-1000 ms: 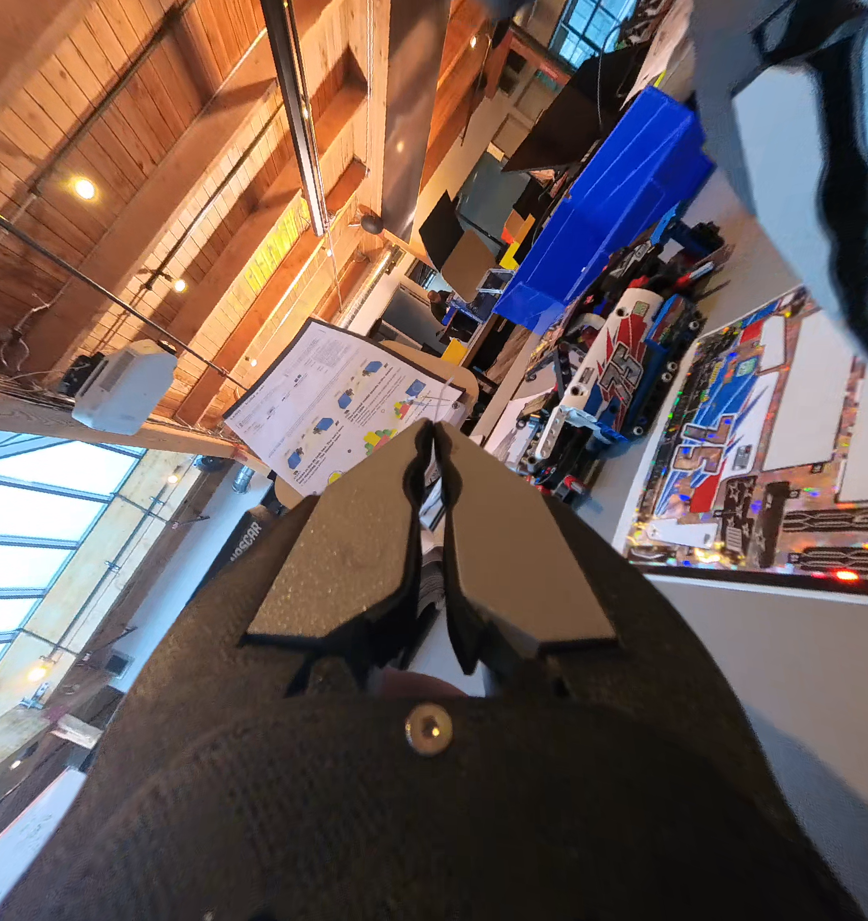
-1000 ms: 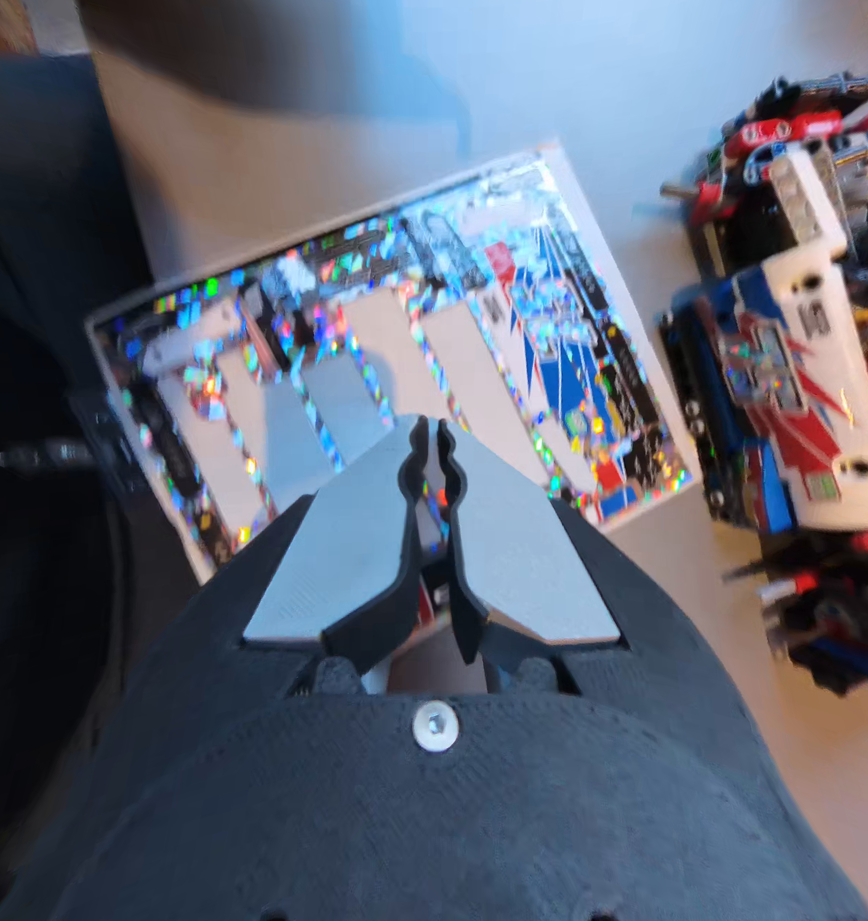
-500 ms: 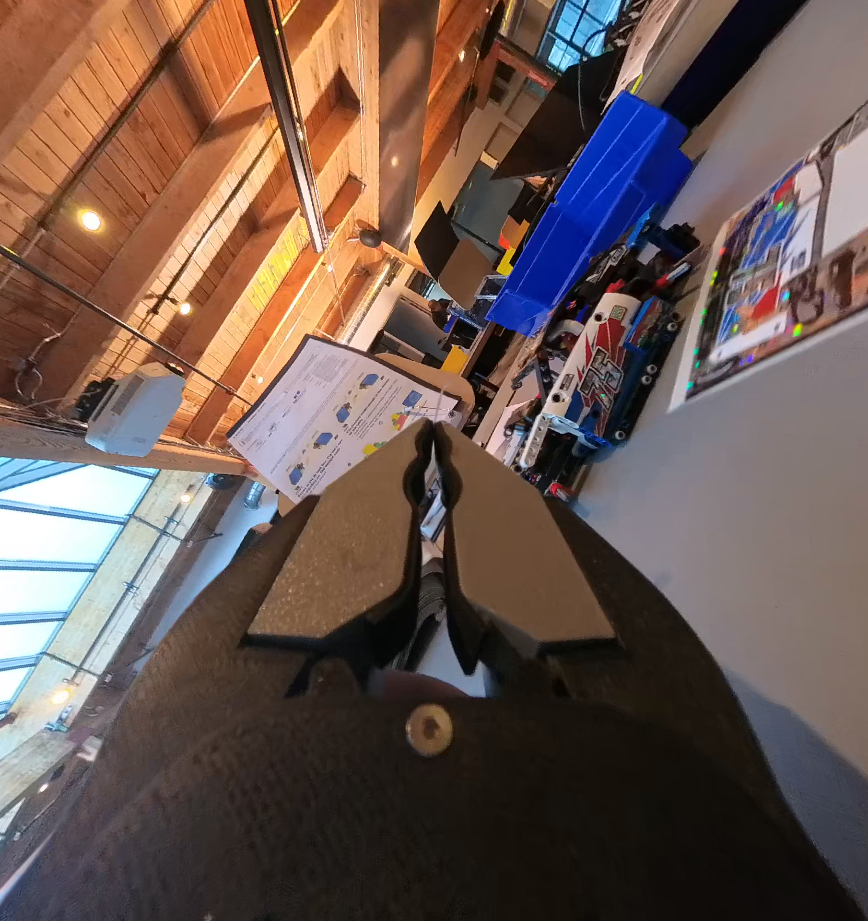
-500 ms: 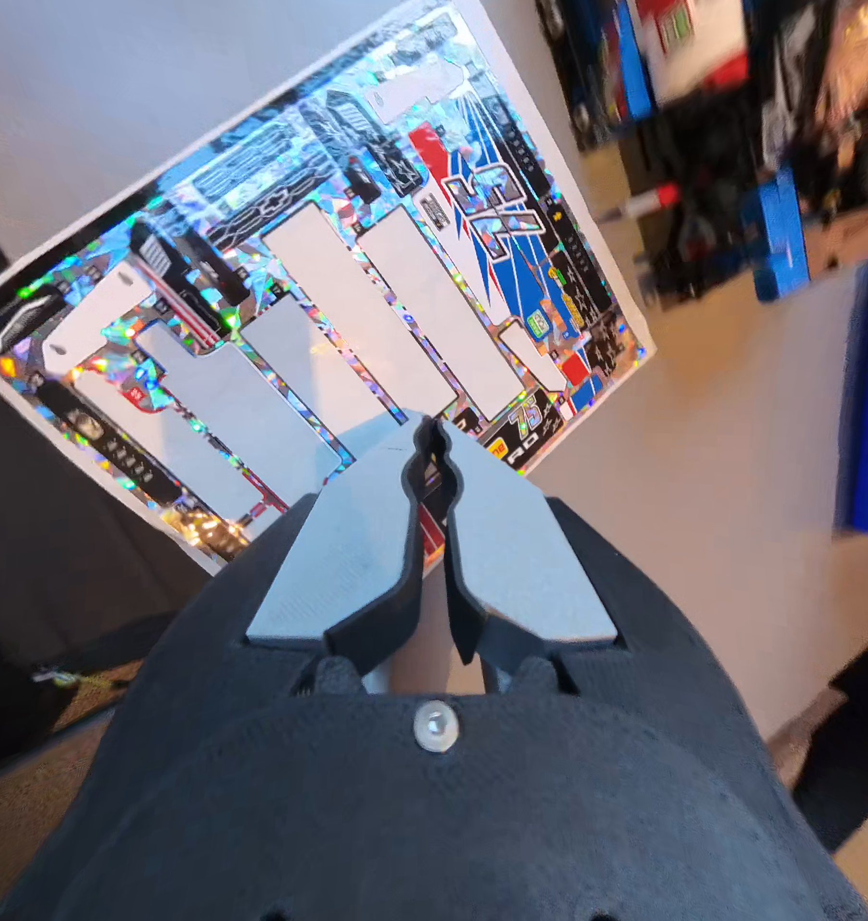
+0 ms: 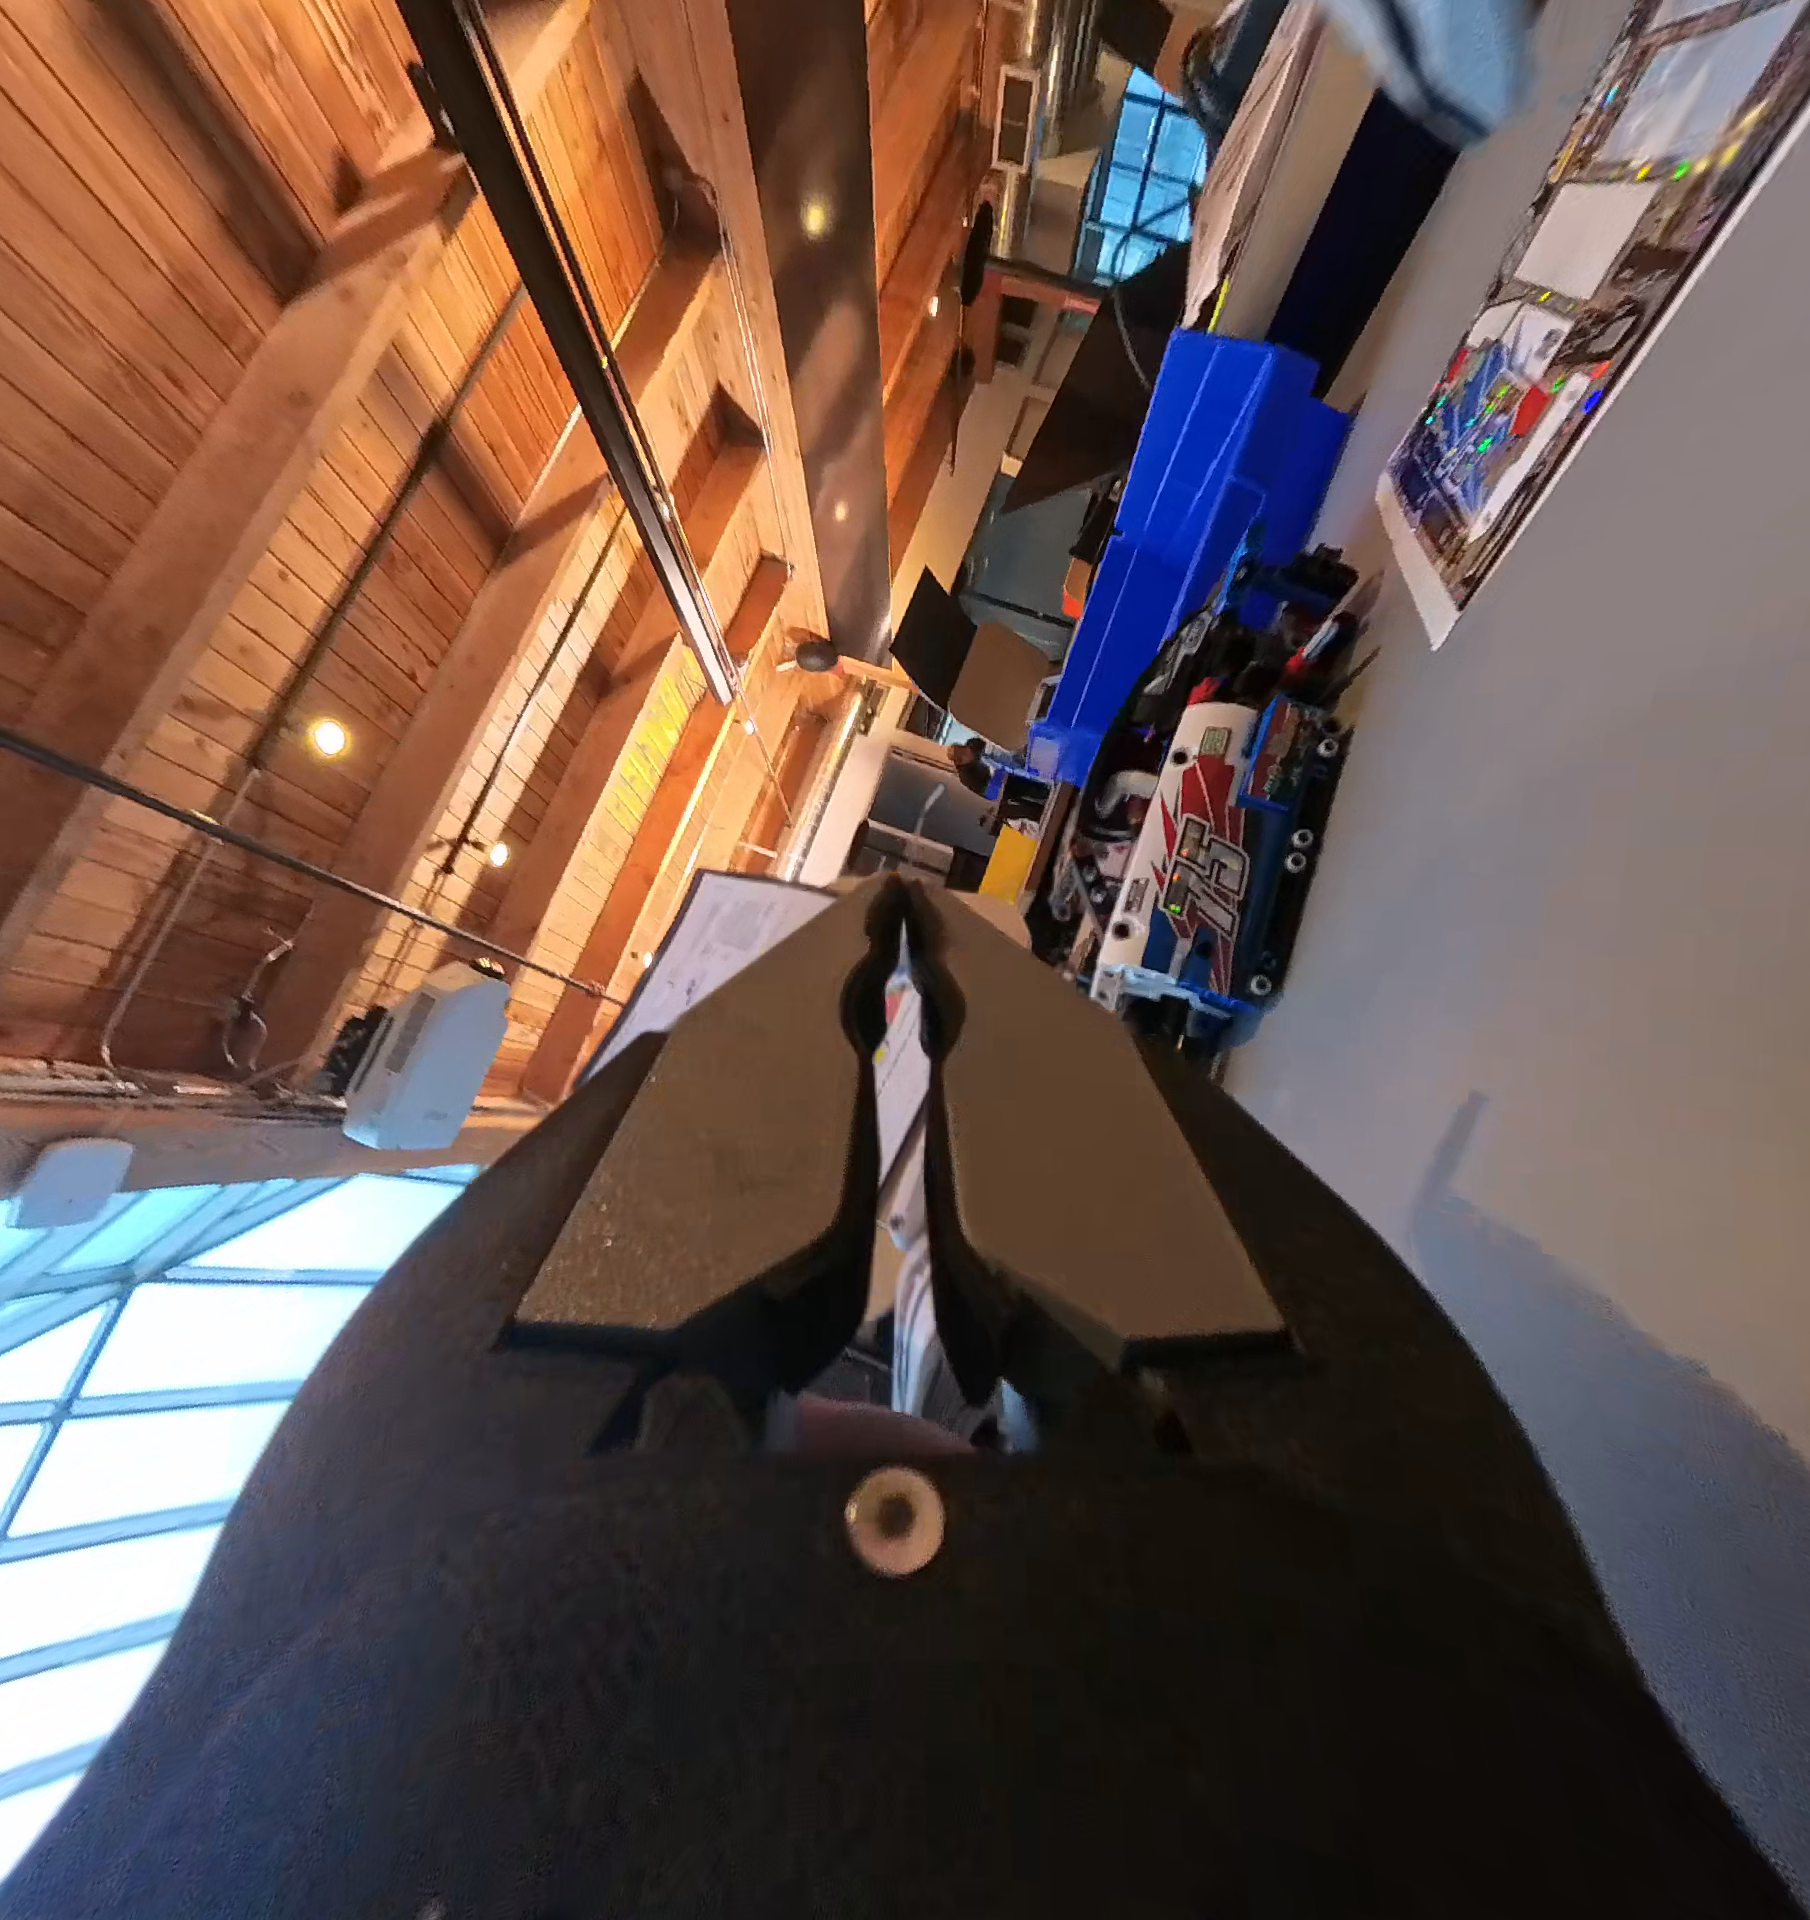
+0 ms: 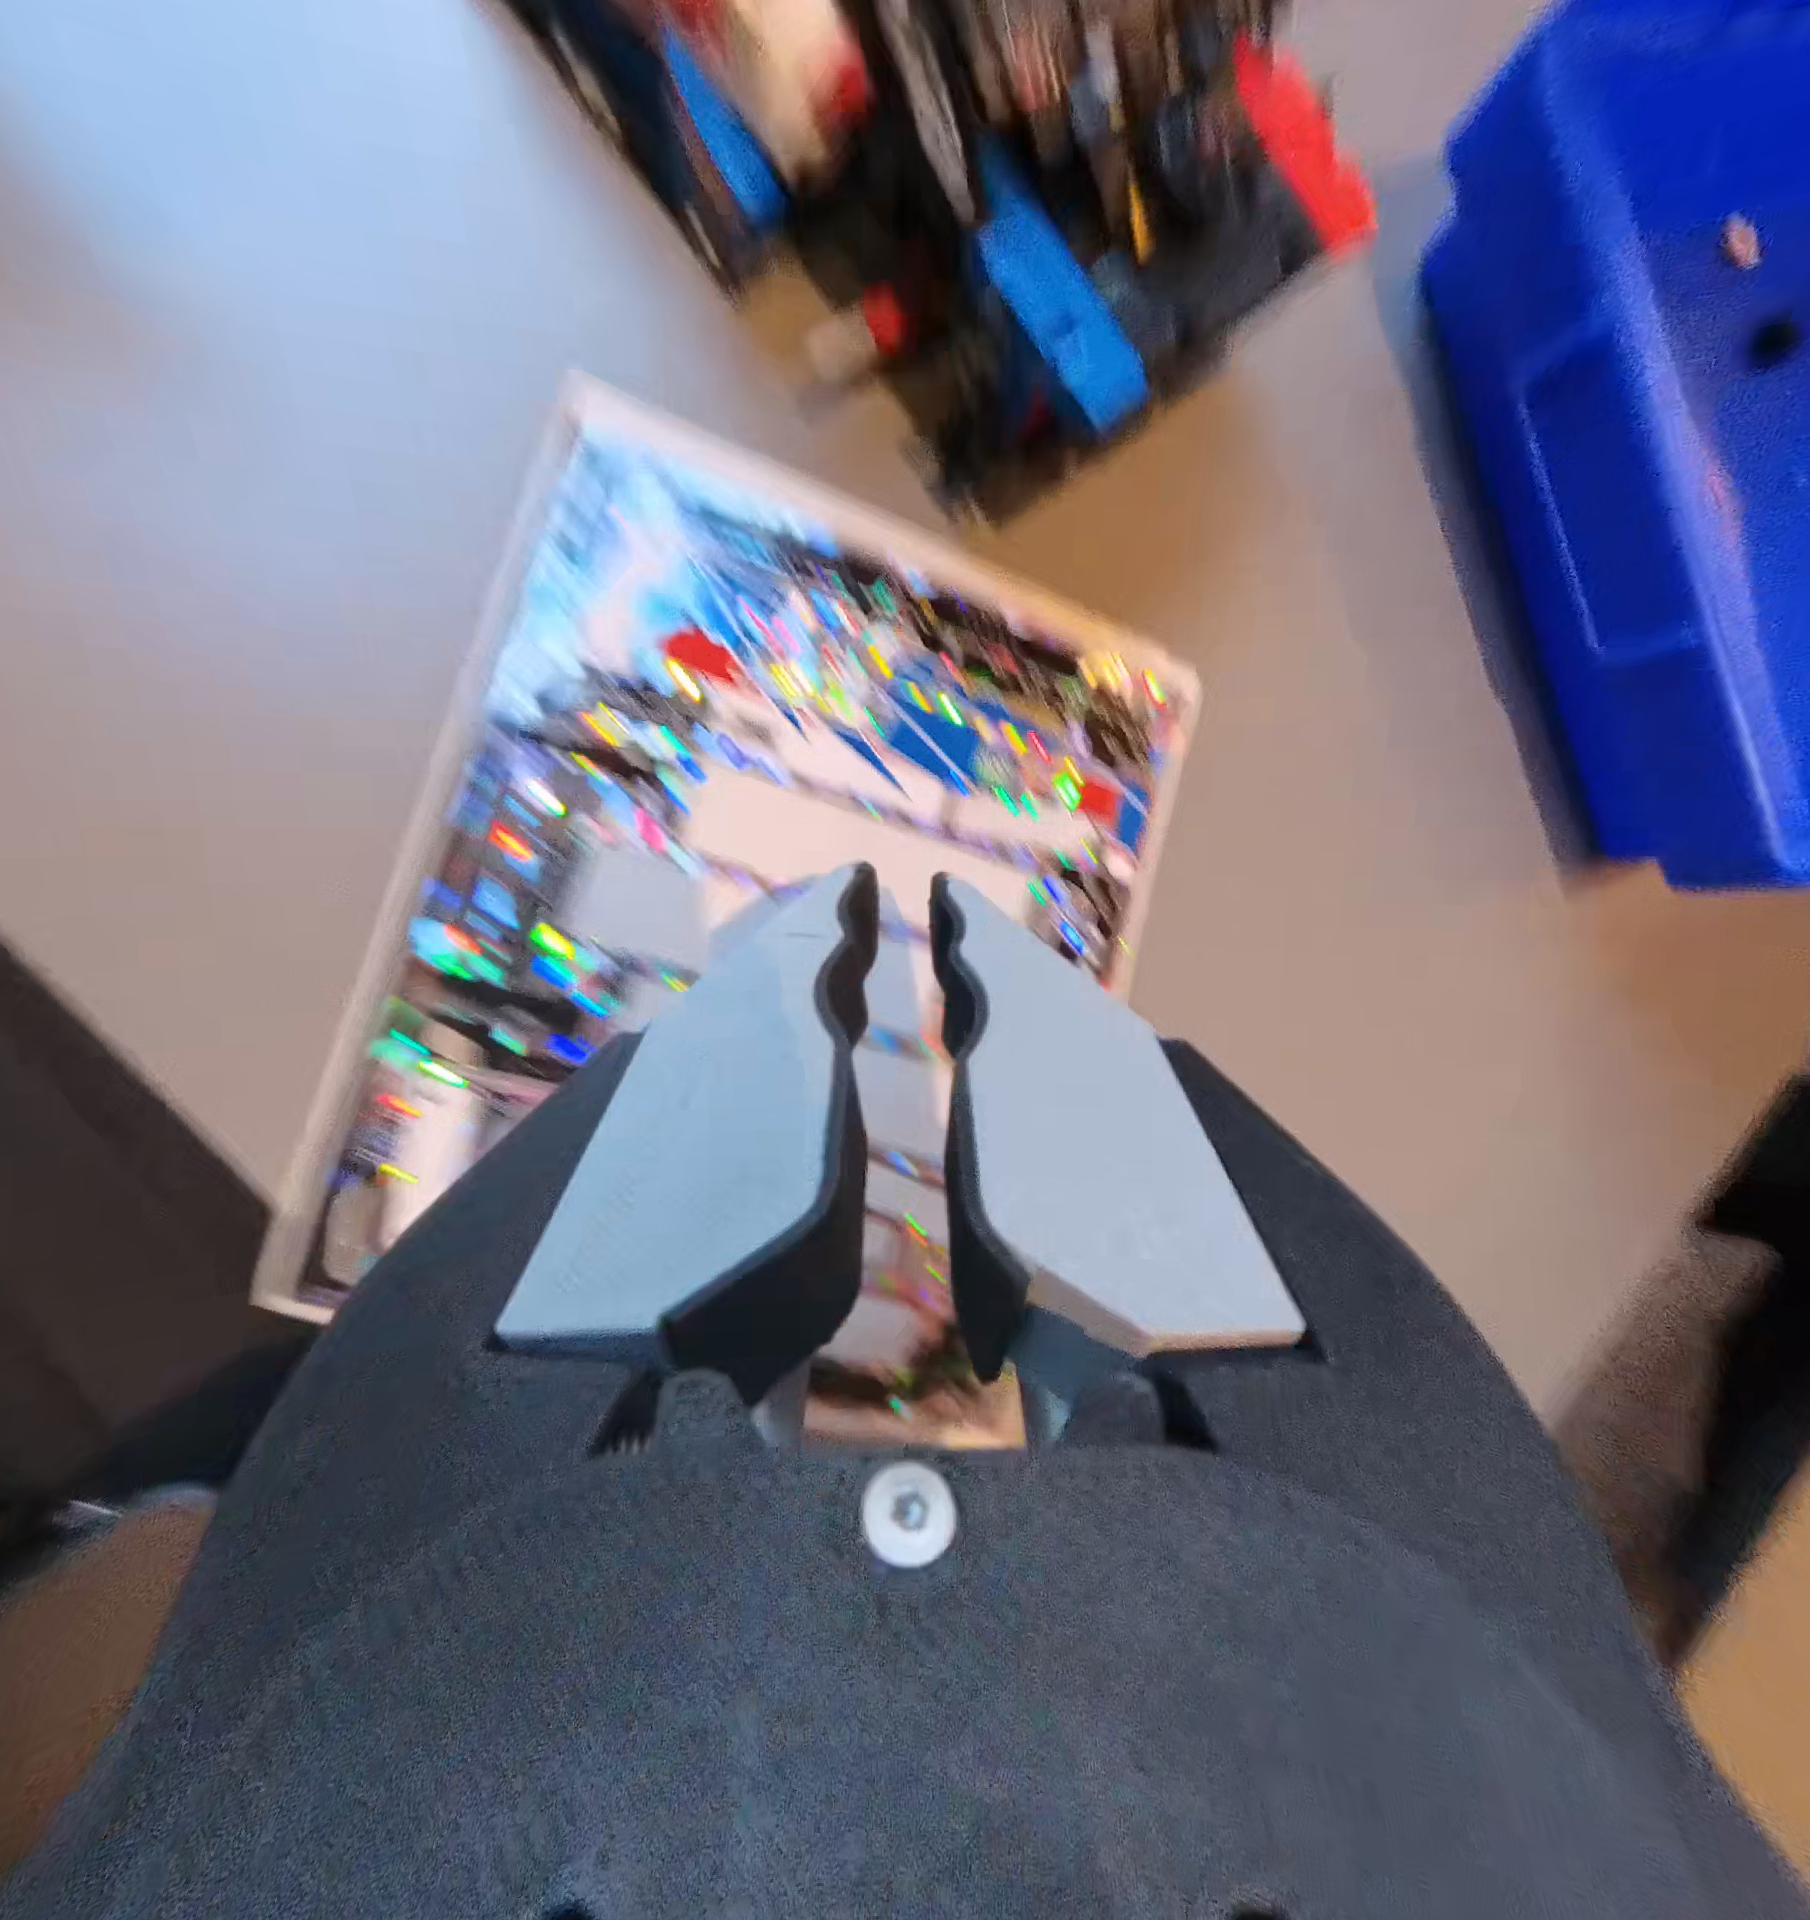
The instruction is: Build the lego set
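- hovering above the table (image 6: 153, 499), the right gripper (image 6: 896, 894) has its grey fingers (image 6: 1077, 1122) slightly spread, a narrow gap running between the tips with nothing in it.
- straight beyond those tips lies the holographic sticker sheet (image 6: 776, 779), flat on the table, white-bordered and turned at an angle; several of its panels are bare pale cut-outs.
- past the sheet's far edge sits the partly built lego car (image 6: 1005, 229), a blur of black, blue and red parts; it looks just clear of the sheet, though the smear makes that hard to confirm.
- a blue plastic bin (image 6: 1659, 468) stands to the right of the car and the sheet, apart from both.
- the left gripper (image 5: 896, 894) is rolled onto its side, so the table (image 5: 1607, 1039) rises like a wall on the right of its view and wooden ceiling planks fill the left.
- its dark fingers (image 5: 735, 1174) are pressed together at the tips, holding nothing.
- in that view the lego car (image 5: 1207, 852) shows its white body with red and blue decals, resting on the table near the blue plastic bin (image 5: 1192, 520).
- the sticker sheet (image 5: 1566, 343) lies farther along the table, well apart from the left gripper.
- an open instruction booklet (image 5: 735, 935) stands just behind the left gripper's fingers.
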The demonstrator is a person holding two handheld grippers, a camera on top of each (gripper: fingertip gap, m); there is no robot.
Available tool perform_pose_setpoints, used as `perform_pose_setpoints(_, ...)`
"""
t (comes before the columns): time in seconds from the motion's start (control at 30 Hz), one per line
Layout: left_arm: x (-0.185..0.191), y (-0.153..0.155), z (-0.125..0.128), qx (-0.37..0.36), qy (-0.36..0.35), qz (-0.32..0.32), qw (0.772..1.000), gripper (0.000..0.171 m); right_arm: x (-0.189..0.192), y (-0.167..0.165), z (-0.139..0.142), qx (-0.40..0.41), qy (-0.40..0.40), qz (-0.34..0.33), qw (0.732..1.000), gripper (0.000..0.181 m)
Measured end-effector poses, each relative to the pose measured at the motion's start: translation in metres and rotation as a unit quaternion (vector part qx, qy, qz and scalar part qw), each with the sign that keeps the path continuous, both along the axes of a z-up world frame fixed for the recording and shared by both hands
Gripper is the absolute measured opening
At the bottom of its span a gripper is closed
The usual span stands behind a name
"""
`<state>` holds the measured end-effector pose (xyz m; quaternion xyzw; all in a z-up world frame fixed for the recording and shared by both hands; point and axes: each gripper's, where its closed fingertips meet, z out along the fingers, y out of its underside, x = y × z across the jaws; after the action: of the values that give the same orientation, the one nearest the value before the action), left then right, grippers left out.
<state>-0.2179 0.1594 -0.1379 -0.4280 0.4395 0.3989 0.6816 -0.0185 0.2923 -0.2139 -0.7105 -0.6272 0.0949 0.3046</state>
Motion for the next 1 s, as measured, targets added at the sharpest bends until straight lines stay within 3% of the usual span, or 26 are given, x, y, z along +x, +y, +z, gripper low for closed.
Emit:
perform_pose_setpoints(0.07,0.010,-0.001,-0.002,0.007,0.020,-0.014,1.000,0.000,-0.035,-0.030,0.021,-0.059,0.087,0.033,0.994,0.007)
perform_pose_setpoints(0.17,0.024,-0.003,-0.006,0.016,0.046,-0.037,0.998,0.000,-0.087,-0.090,0.044,-0.185,0.180,0.122,0.958,0.008)
perform_pose_setpoints(0.37,0.037,-0.011,-0.012,0.026,0.080,-0.069,0.994,0.000,-0.144,-0.148,0.055,-0.332,0.207,0.214,0.895,0.009)
perform_pose_setpoints(0.53,0.040,-0.014,-0.014,0.037,0.099,-0.073,0.992,0.000,-0.153,-0.155,0.061,-0.398,0.201,0.224,0.867,0.018)
perform_pose_setpoints(1.0,0.042,-0.013,-0.016,0.050,0.122,-0.067,0.989,0.000,-0.158,-0.157,0.049,-0.421,0.160,0.225,0.864,0.000)
